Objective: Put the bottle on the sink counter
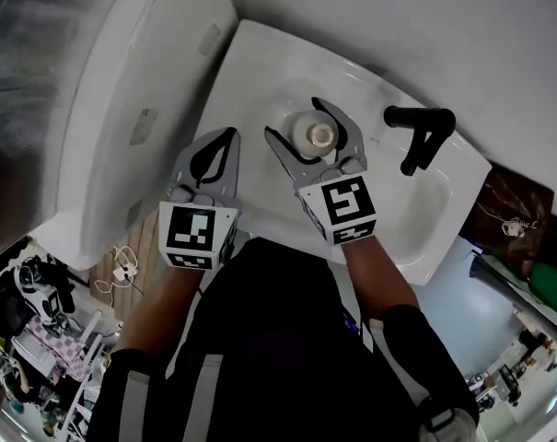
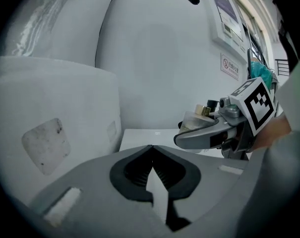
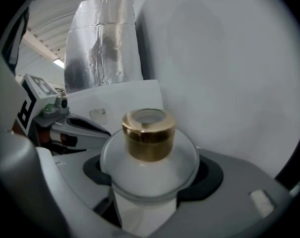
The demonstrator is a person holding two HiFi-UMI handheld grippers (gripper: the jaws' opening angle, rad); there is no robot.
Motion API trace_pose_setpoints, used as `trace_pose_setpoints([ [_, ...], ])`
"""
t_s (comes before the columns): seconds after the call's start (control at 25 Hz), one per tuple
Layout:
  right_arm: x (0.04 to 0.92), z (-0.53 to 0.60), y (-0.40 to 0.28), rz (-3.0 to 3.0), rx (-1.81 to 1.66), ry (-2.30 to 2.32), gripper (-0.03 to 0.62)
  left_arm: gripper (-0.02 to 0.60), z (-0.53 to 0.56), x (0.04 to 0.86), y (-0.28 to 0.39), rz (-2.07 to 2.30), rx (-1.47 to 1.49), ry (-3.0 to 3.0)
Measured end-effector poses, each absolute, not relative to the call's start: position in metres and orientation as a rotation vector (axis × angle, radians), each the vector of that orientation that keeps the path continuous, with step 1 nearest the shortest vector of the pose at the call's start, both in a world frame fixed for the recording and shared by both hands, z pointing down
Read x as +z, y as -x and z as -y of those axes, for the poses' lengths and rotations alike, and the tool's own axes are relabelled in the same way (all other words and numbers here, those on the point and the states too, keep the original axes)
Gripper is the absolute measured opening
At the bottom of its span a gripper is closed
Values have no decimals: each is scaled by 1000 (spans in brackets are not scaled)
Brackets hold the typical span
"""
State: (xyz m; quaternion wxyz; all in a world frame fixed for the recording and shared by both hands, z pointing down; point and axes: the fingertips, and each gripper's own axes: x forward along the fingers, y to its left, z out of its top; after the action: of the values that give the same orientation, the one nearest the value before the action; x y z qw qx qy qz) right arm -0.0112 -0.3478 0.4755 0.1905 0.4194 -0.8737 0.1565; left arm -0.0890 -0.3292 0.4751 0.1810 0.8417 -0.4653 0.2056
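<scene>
**Frosted bottle riding in the right claw over the sink**

The right claw [image 1: 296, 120] is gripping a round, frosted-white glass bottle with a gold metal collar [image 3: 149, 152]. Its two jaws are standing wide around the bottle's bulging shoulder, and the neck is pointing up and away from the camera. Holding it at the widest part is probably keeping the smooth glass from slipping down through the pads. The upright pose is readying the base to meet a flat surface.

In the head view the bottle is hanging over the bowl of the white ceramic sink bench [image 1: 260, 72], to the left of the black lever tap [image 1: 421, 132]. It is not resting on the flat rim, so the placing is not yet done.

The left claw [image 1: 228, 134] is staying out of the job. Its jaws are meeting tip to tip with nothing between them, and it is hovering over the bench's left edge, beside the right claw.

No brand or label is showing on the bottle. A small wall notice with a red circle [image 2: 230, 66] is showing in the left gripper view, but its print is too small to read.
</scene>
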Motion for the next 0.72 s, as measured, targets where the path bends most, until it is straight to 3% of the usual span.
trace_pose_setpoints([
  [0.72, 516, 422, 14, 2373, 416, -1230, 337, 2, 395, 508, 92, 1378, 674, -2327],
])
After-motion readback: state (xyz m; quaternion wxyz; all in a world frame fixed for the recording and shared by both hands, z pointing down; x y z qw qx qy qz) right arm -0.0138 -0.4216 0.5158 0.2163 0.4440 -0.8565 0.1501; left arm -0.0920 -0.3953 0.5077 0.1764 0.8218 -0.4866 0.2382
